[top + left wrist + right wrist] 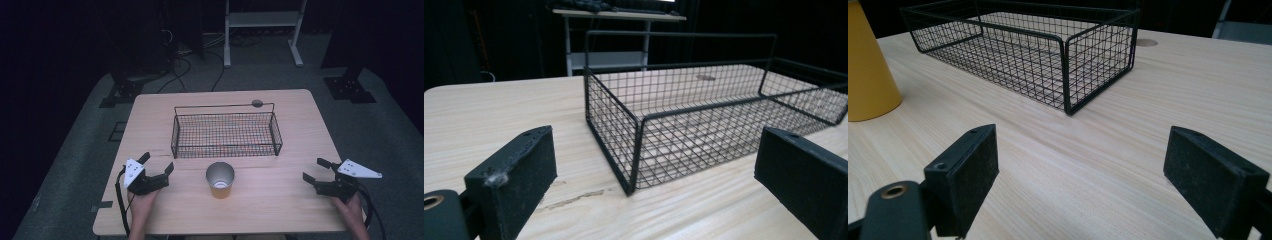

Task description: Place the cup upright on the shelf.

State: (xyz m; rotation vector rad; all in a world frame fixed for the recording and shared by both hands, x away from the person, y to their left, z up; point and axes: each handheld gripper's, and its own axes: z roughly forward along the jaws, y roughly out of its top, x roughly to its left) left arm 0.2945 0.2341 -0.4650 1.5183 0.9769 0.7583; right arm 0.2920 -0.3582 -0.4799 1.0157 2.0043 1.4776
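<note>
A yellow cup [220, 179] with a silvery inside stands upright on the wooden table [280, 200], just in front of a black wire basket [226, 131]. The basket looks empty. My left gripper [157, 164] rests at the table's front left, open, with nothing between its jaws; the basket's near corner [631, 187] lies ahead of it. At the front right my right gripper [316, 170] is open too and holds nothing. From it I see the cup [868, 70] at the left edge and the basket [1048, 55] beyond.
A round grommet [257, 103] sits in the table behind the basket. Past the far edge are a white metal frame [262, 30], cables on the floor and dark stand bases [350, 87]. Bare wood surrounds the cup on both sides.
</note>
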